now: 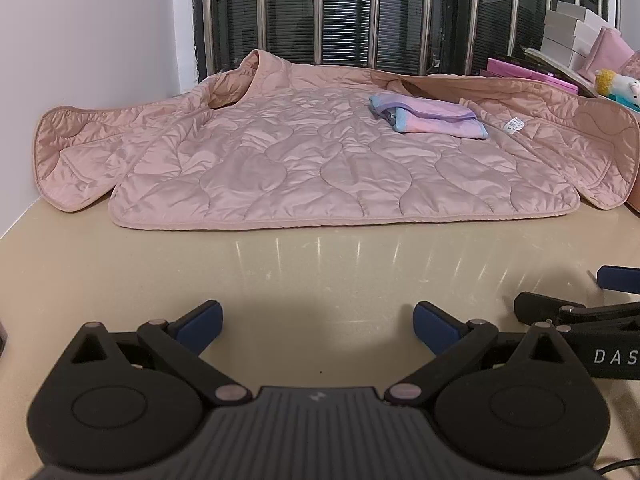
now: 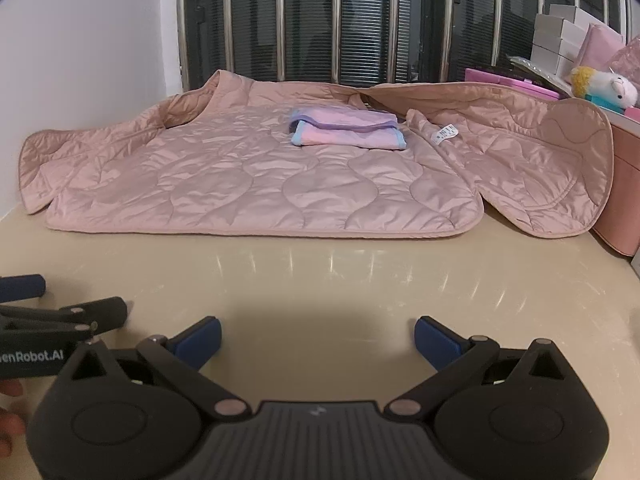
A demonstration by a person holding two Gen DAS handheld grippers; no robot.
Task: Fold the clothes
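A pink quilted jacket [image 1: 304, 168] [image 2: 260, 184] lies spread flat on the beige table [image 1: 320, 272], collar at the far left and sleeves out to both sides. On top of it rests a small folded pink-and-blue cloth [image 1: 428, 118] [image 2: 346, 130]. My left gripper [image 1: 318, 326] hovers open over bare table, short of the jacket's near hem. My right gripper [image 2: 318, 340] is open too, beside it and equally far back. Neither holds anything. The right gripper's fingers [image 1: 552, 312] show at the right edge of the left wrist view.
A white wall [image 1: 80, 40] bounds the left side and a barred dark window [image 1: 360, 12] the back. At the right stand white boxes [image 2: 560, 36], pink items, a plush toy [image 2: 604, 88] and a pink box [image 2: 620, 200] against the jacket's sleeve. A hand [image 2: 10, 408] shows at lower left.
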